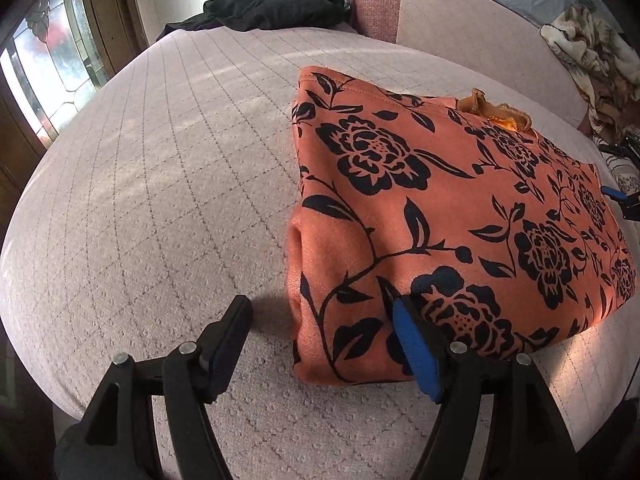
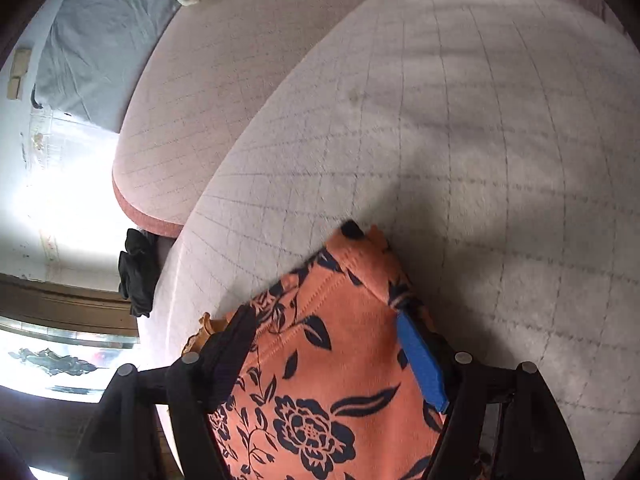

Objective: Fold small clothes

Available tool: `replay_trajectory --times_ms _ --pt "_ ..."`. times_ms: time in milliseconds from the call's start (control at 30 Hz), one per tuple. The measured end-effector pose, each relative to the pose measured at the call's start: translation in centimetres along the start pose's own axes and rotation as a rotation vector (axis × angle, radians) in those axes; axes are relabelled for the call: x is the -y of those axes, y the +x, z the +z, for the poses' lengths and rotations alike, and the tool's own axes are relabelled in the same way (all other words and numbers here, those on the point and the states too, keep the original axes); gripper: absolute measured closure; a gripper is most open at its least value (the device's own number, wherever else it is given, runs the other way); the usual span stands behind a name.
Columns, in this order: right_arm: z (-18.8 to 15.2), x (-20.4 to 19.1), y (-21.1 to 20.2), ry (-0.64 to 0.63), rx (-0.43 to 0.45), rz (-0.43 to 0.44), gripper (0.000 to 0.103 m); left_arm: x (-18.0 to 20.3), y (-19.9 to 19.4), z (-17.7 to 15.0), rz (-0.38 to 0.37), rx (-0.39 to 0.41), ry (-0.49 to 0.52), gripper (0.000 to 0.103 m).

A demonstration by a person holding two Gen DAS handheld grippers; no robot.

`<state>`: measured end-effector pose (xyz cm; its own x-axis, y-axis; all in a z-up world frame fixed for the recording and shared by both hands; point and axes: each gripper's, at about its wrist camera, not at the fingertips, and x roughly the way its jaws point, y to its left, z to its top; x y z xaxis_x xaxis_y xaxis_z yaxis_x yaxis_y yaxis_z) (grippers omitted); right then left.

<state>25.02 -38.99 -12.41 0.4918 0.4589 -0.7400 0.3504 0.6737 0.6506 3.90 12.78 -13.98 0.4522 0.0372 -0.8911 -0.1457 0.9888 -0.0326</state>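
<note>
An orange garment with black flowers (image 1: 440,216) lies folded on the pale quilted sofa seat (image 1: 160,184). My left gripper (image 1: 320,320) is open at the garment's near left corner; its blue-padded right finger (image 1: 416,356) rests on the cloth and its black left finger (image 1: 228,340) is over the seat. In the right wrist view my right gripper (image 2: 324,332) is open, with a corner of the same garment (image 2: 320,380) lying between its fingers. The right gripper's tip also shows at the garment's far right edge (image 1: 624,200).
A black cloth (image 1: 276,4) lies at the far end of the seat by the pink sofa arm (image 1: 380,0). A patterned blanket (image 1: 592,56) sits at the right. A stained-glass door (image 1: 52,64) is on the left. A grey sheet (image 2: 92,40) hangs behind the sofa back.
</note>
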Motion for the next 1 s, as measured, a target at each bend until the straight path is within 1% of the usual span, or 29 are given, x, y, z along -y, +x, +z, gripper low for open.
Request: replay_trajectory --times_ms 33,67,100,133,167,200,233,267,300,367,467,500,533,600,633,700,733,800,867,933,1000 --pt "0.3 -0.5 0.1 -0.014 -0.01 0.039 0.026 0.0 0.0 0.0 0.0 0.001 -0.002 0.029" --pt "0.4 -1.0 0.6 -0.037 -0.042 0.086 0.026 0.0 0.1 0.0 0.001 0.006 -0.002 0.029" --pt "0.6 -1.3 1.7 -0.074 -0.083 0.107 0.025 0.0 0.1 0.0 0.007 0.01 0.0 0.027" --pt "0.8 -1.3 3.1 -0.108 -0.117 0.05 0.025 0.1 0.0 0.0 0.012 0.012 0.002 0.027" --pt "1.0 -0.7 4.0 -0.105 -0.124 0.01 0.026 0.1 0.0 0.1 0.015 0.012 0.002 0.027" --pt "1.3 0.0 3.7 -0.054 -0.092 0.045 0.026 0.1 -0.2 0.1 0.016 0.011 0.003 0.027" --pt "1.3 0.2 2.6 -0.011 -0.044 0.061 0.025 0.1 -0.5 0.2 0.018 0.012 0.002 0.027" --pt "1.1 -0.1 1.3 -0.011 0.005 0.054 0.025 0.0 -0.8 0.3 0.021 0.02 -0.002 0.027" --pt "0.5 -0.7 -0.2 -0.046 0.047 0.05 0.025 -0.1 -1.2 0.4 0.026 0.031 -0.009 0.027" --pt "-1.8 -1.0 -3.5 -0.095 0.094 0.071 0.025 -0.2 -1.9 0.7 0.025 0.048 -0.027 0.027" --pt "-7.2 0.8 -7.9 -0.105 0.126 0.103 0.025 0.0 -2.8 0.9 0.019 0.064 -0.057 0.027" --pt "-9.4 2.2 -9.0 -0.076 0.13 0.12 0.024 0.2 -3.1 0.9 0.015 0.068 -0.061 0.027" --pt "-11.5 3.7 -9.8 -0.046 0.11 0.135 0.023 0.5 -3.3 0.9 0.013 0.068 -0.059 0.027" --pt "-15.6 6.3 -10.2 0.009 0.085 0.152 0.023 1.3 -3.7 0.8 0.013 0.065 -0.049 0.027" --pt "-17.3 7.6 -10.1 0.04 0.076 0.156 0.023 1.7 -4.0 0.8 0.012 0.065 -0.04 0.027" --pt "-19.4 9.8 -9.7 0.114 0.068 0.164 0.022 2.5 -4.6 0.6 0.008 0.068 -0.021 0.027" --pt "-19.9 10.5 -9.3 0.145 0.068 0.171 0.022 2.7 -5.2 0.6 0.006 0.076 -0.012 0.027" --pt "-19.7 10.7 -8.9 0.181 0.091 0.194 0.022 3.0 -6.2 0.5 0.006 0.097 -0.006 0.027" --pt "-18.9 9.9 -8.7 0.151 0.129 0.168 0.022 2.9 -6.9 0.5 0.008 0.11 -0.018 0.026" --pt "-18.1 9.3 -8.1 0.146 0.142 0.141 0.023 2.9 -7.3 0.5 0.004 0.116 -0.025 0.025" --pt "-17.4 8.9 -7.5 0.1 0.156 0.112 0.024 2.9 -7.4 0.6 0.01 0.117 -0.022 0.025"
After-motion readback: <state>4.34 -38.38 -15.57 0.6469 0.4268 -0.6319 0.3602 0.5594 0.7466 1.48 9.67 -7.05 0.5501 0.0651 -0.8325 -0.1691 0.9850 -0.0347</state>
